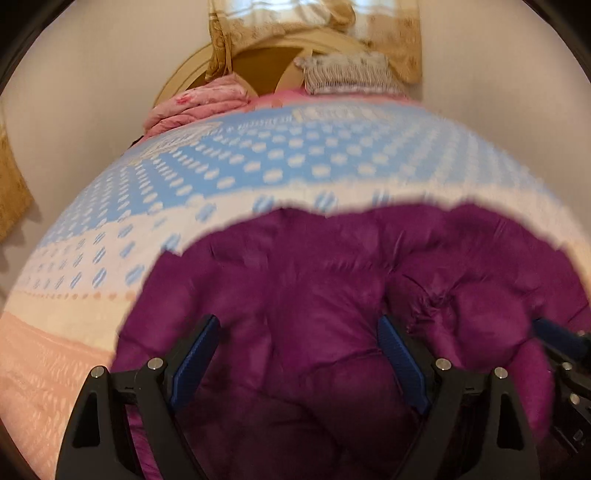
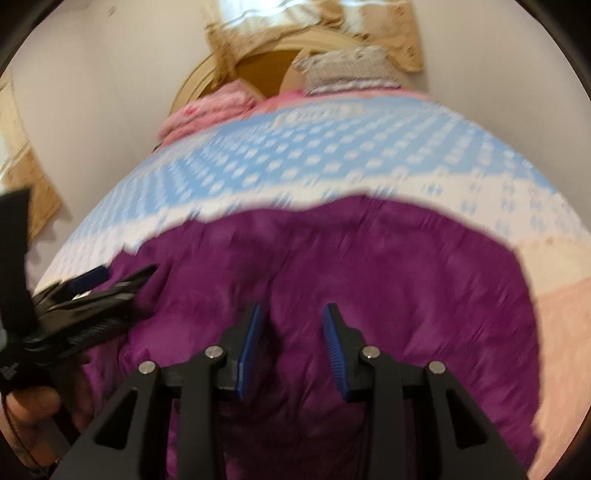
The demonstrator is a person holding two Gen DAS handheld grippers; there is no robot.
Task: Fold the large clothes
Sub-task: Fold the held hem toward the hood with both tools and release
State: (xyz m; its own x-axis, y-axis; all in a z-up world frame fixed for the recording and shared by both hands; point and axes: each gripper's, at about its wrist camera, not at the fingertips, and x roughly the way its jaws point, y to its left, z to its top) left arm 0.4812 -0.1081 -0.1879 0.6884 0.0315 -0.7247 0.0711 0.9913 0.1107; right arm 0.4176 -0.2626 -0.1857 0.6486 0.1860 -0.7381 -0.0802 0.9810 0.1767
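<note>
Purple puffer jacket (image 1: 314, 295) lies bunched on the bed (image 1: 258, 158), lower half of both frames. Left gripper (image 1: 299, 350) fingers spread wide, right gripper (image 2: 291, 332) fingers part-spread, neither pinching yet. Looks like approach step; next: pinch an edge w/ each, then fold over.

Soft daylight from curtained window (image 1: 314, 14) at top; both views motion-blurred, fisheye bowing, dark corner vignette.

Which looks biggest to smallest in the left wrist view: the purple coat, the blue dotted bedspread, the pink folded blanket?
1. Blue dotted bedspread and purple coat: similar; the coat lies nearer, so unsure.
2. Pink folded blanket: clearly smallest.
</note>
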